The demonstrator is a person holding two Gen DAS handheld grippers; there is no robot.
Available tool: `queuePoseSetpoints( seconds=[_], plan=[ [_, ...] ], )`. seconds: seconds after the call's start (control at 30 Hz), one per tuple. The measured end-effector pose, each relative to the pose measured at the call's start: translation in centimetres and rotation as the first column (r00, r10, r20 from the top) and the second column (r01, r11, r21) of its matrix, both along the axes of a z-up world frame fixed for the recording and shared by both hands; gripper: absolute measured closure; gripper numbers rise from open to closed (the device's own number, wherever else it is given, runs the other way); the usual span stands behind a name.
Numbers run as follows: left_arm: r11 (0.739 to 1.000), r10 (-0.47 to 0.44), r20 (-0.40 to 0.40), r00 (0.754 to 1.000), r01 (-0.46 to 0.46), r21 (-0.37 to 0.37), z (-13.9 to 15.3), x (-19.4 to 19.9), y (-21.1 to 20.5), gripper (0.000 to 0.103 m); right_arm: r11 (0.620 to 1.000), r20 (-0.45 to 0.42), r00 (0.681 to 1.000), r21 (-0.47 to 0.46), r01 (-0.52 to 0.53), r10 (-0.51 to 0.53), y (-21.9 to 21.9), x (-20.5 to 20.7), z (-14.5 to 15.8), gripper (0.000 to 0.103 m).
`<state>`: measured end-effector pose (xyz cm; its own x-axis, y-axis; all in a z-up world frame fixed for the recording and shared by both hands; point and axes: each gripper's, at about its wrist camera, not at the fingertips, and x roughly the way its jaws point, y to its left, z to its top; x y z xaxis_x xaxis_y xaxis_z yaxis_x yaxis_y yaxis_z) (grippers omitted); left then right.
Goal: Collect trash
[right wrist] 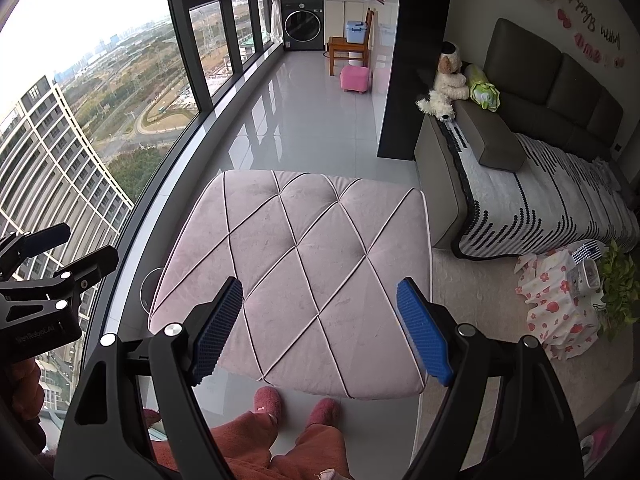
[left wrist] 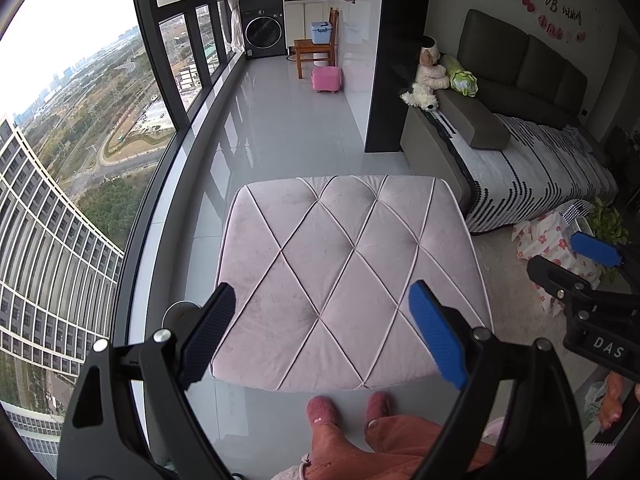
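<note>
My left gripper (left wrist: 322, 334) is open and empty, held above the near edge of a pink tufted ottoman (left wrist: 344, 248). My right gripper (right wrist: 320, 328) is open and empty too, above the same ottoman (right wrist: 296, 256). The right gripper shows at the right edge of the left wrist view (left wrist: 568, 256). The left gripper shows at the left edge of the right wrist view (right wrist: 64, 248). The ottoman top is bare. A low table with a flowered cloth (right wrist: 552, 300) holds small items (right wrist: 588, 276); I cannot tell whether they are trash.
A sofa with a striped cover (right wrist: 532, 196) and plush toys (right wrist: 444, 88) stands right. Floor-to-ceiling windows (left wrist: 80, 160) run along the left. A wooden chair (left wrist: 316, 48), pink stool (left wrist: 326, 79) and stacked washers (left wrist: 262, 16) stand far back. My slippered feet (left wrist: 348, 406) are below.
</note>
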<state>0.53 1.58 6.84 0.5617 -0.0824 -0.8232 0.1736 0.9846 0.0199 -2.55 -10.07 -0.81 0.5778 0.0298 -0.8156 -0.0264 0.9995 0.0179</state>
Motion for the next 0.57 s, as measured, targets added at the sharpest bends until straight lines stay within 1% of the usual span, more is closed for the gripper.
queuePoseSetpoints(
  seconds=[0.27,0.4,0.57],
  plan=[
    [1.000,0.006,0.007,1.000,-0.007,0.027,0.10,-0.07,-0.07,0.015,1.000,-0.001,1.000,-0.002,0.002,-0.002,-0.18,-0.11,-0.02,0.026],
    [0.999,0.029,-0.005,1.000,-0.029,0.021,0.02,0.13,0.24,0.015,1.000,-0.001,1.000,-0.002,0.002,-0.002,-0.15,-0.12,-0.02,0.026],
    [0.999,0.021,-0.009,1.000,-0.021,0.027,-0.06,0.04,0.14,0.015,1.000,0.000,1.000,-0.003,0.002,-0.002,-0.18,-0.06,-0.01,0.026]
  ],
)
